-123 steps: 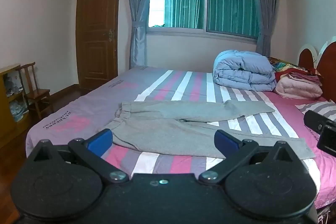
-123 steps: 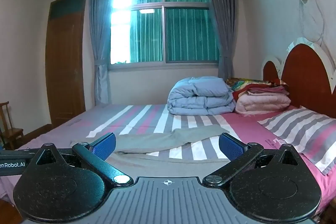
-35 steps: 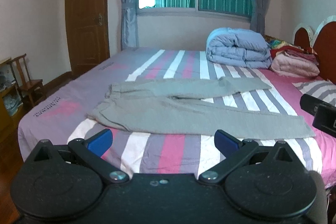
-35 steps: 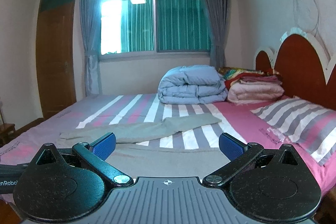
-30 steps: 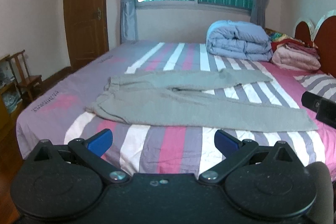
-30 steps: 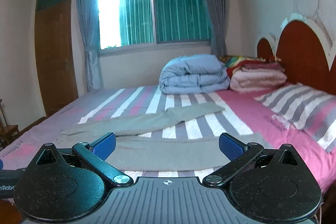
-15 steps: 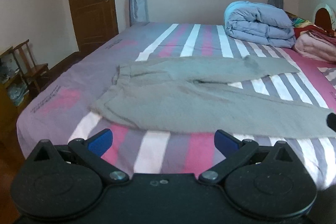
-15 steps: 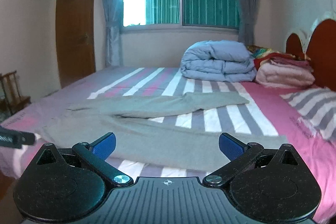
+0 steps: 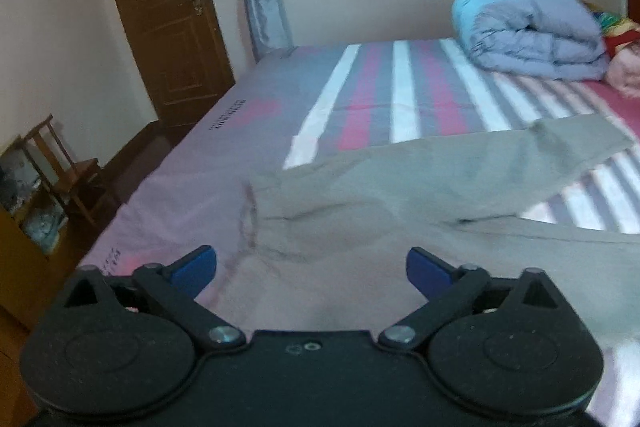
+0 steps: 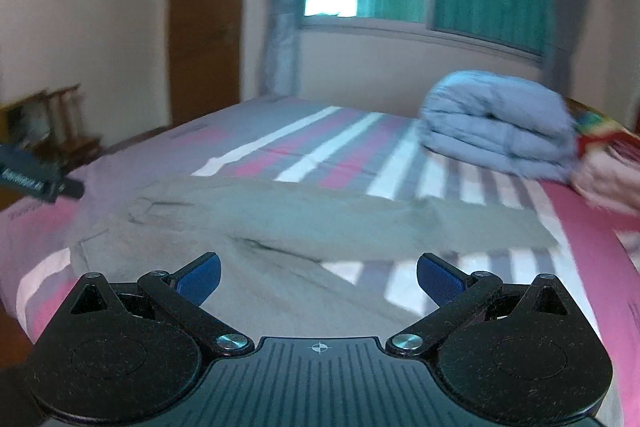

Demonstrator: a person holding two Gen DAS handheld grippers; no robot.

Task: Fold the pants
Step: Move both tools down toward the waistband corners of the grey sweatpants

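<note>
Grey pants (image 9: 360, 187) lie spread flat on the striped bed sheet (image 9: 360, 91), waistband to the left and legs running right. My left gripper (image 9: 310, 267) hovers low over the waistband corner, its blue pads wide apart and the jaws closing, with pants cloth below the gap but nothing pressed. Over the seat and crotch of the pants (image 10: 280, 215), my right gripper (image 10: 319, 279) stands open and holds nothing. The left gripper's body (image 10: 36, 179) shows at the left edge of the right wrist view.
A folded blue duvet (image 9: 532, 31) sits at the far right of the bed, with pink bedding (image 10: 608, 179) beside it. A wooden door (image 9: 168, 7), a chair (image 9: 68, 171) and a shelf (image 9: 24, 227) stand left of the bed.
Both grippers have come in over the bed and swung left, so the pants now fill the near view. The left jaws stand slightly narrower.
</note>
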